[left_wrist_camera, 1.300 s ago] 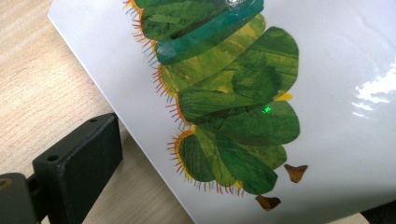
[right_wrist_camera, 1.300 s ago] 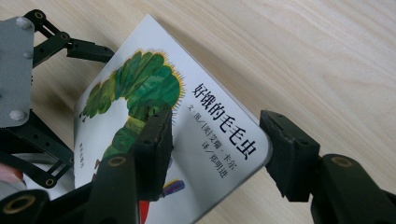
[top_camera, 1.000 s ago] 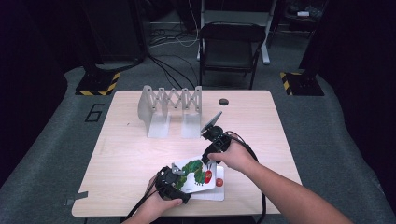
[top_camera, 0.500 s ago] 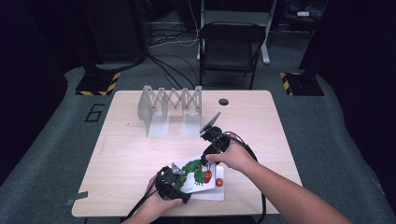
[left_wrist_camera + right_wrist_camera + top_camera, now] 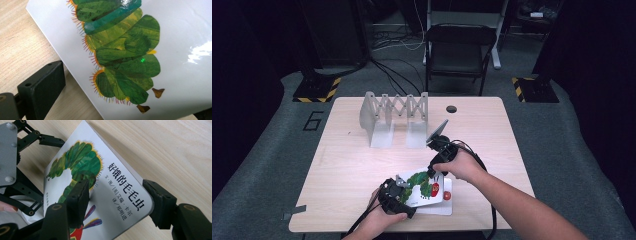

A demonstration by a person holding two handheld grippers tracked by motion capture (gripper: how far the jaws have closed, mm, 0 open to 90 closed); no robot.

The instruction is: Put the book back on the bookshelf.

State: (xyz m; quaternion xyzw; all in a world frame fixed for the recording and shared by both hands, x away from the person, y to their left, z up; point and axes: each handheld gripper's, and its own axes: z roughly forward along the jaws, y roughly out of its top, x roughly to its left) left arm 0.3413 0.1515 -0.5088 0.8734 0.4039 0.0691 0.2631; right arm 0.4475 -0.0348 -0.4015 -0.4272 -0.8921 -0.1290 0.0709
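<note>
Wooden table (image 5: 362, 165) bears one picture book (image 5: 424, 187), two hand-held grippers.

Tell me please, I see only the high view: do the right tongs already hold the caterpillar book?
Observer: Not clearly. In the right gripper view the book lies between the right tongs. Their jaws have just been closing, but one jaw sits over the cover and I cannot tell that the pads press.
Operator: And the left tongs?
Observer: In the left gripper view, one jaw of the left tongs stands beside the book's edge, with bare table between them.
Operator: Is something written on the cover?
Observer: Yes, a black Chinese title runs beside the green caterpillar.
</note>
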